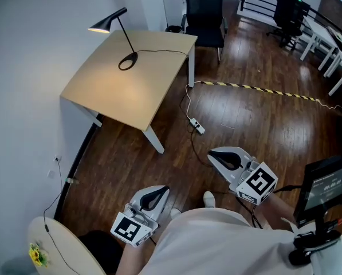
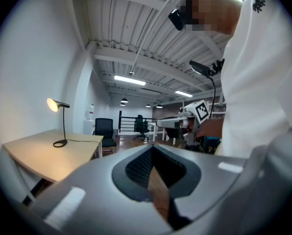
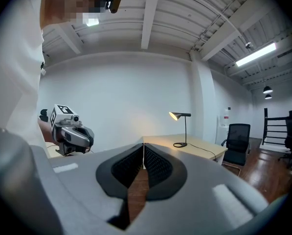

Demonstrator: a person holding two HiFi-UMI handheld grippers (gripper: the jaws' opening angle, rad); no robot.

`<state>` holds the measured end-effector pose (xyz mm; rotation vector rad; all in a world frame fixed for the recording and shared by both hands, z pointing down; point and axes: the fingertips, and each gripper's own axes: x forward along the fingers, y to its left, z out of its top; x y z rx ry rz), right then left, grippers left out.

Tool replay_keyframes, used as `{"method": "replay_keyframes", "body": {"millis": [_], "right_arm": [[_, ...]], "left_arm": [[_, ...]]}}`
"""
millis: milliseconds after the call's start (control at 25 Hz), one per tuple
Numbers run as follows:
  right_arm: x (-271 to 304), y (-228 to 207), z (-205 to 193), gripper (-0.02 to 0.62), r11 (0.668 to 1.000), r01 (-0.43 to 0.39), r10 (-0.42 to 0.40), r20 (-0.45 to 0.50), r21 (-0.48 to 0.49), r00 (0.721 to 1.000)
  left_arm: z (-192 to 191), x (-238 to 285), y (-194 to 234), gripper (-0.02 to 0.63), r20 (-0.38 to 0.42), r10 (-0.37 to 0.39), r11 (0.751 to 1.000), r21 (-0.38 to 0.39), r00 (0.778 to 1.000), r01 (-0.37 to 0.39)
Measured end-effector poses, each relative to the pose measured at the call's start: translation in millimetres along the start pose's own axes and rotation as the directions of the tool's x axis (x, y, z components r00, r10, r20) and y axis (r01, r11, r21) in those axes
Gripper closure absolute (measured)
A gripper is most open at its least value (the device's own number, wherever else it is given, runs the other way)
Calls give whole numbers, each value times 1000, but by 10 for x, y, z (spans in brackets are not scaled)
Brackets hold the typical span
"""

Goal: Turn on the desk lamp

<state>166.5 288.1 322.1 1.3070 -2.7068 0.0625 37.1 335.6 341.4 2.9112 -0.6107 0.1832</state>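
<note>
With the lamp (image 1: 109, 24) already glowing at the table's (image 1: 142, 90) far corner, the left hand-held gripper (image 1: 162, 191) and right hand-held gripper (image 1: 216, 155), both closed on nothing and well away from the table, probably had nothing left to press, and another touch risked switching it off.

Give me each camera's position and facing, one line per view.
Head view: on the person's head, facing steeply down at floor and desk; shows white shirt, left tool, right tool.
Left gripper view: on the left tool, along its shut jaws toward the desk; white shirt and right tool at right.
Right gripper view: on the right tool, along its shut jaws toward the desk; left tool and white shirt at left.
Shared: all show the lit desk lamp.
</note>
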Motion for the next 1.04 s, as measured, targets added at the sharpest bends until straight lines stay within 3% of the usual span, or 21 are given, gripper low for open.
{"method": "replay_keyframes", "body": {"millis": [1040], "right_arm": [[11,236,-78,591,1000,2,-2,-26,8,1000]], "left_arm": [[-144,-85,-66,589,-10,-13,1000,12,1000,13]]}}
